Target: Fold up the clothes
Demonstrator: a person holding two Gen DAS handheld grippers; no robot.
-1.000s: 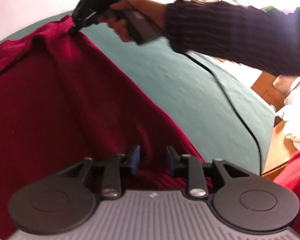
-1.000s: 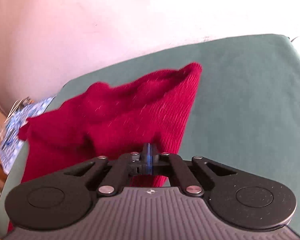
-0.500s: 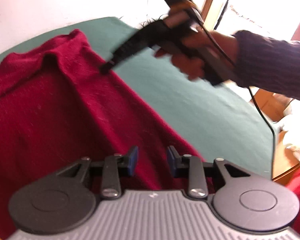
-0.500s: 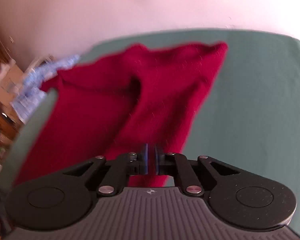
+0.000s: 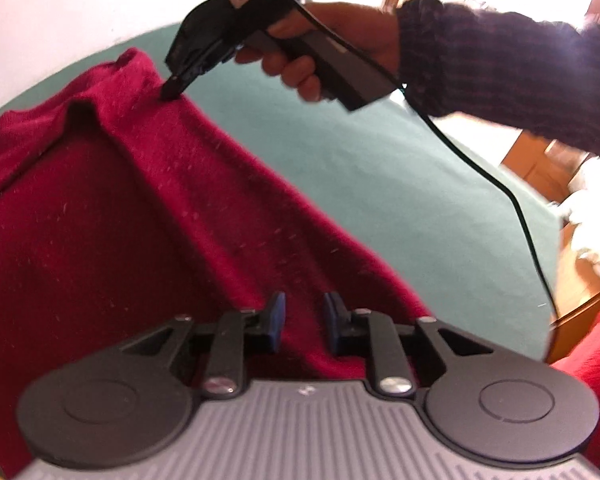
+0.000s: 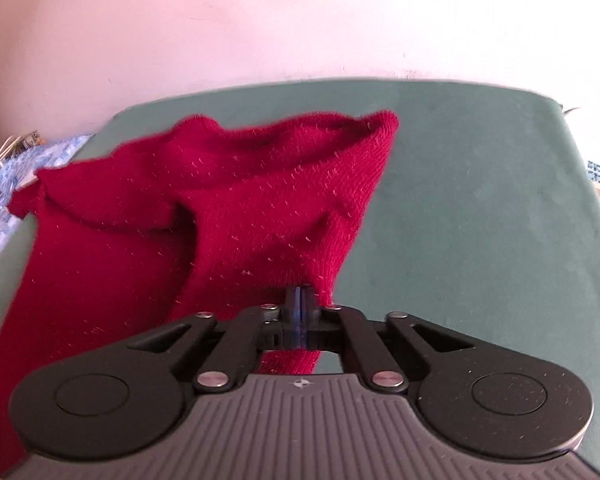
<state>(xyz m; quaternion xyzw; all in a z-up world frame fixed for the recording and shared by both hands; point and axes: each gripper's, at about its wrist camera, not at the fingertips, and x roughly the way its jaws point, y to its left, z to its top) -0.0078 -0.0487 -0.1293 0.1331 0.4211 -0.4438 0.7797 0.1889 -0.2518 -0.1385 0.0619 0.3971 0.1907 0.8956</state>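
Sweater point(image 5: 148, 220), red and knitted, lies spread on the green table point(image 5: 380, 184), and it covers the side of the table away from the window light. It looks soft and floppy, not stiff at all, so it will bend and sag wherever nothing holds it up. It looks thick and warm but not heavy, and the fuzzy knit should not slip out of a pinch. It will not break, but it can stretch if pulled hard. The best places to hold it are the edges and corners, one on each side, so the cloth hangs flat between them. The right gripper point(image 5: 172, 90) is at the far edge of the sweater, and its tips are pinched on a bit of the cloth, though they are just starting to open. In its own view the right gripper point(image 6: 299, 308) has its blue pads nearly together with red knit bunched around them. The left gripper point(image 5: 302, 322) is at the near edge of the sweater, with its pads apart and red cloth lying between them, not squeezed. There is one sweater, one table, two grippers, one hand point(image 5: 324, 48) in a dark sleeve point(image 5: 500, 76), and one black cable point(image 5: 512, 200) running across the table beside the sweater.
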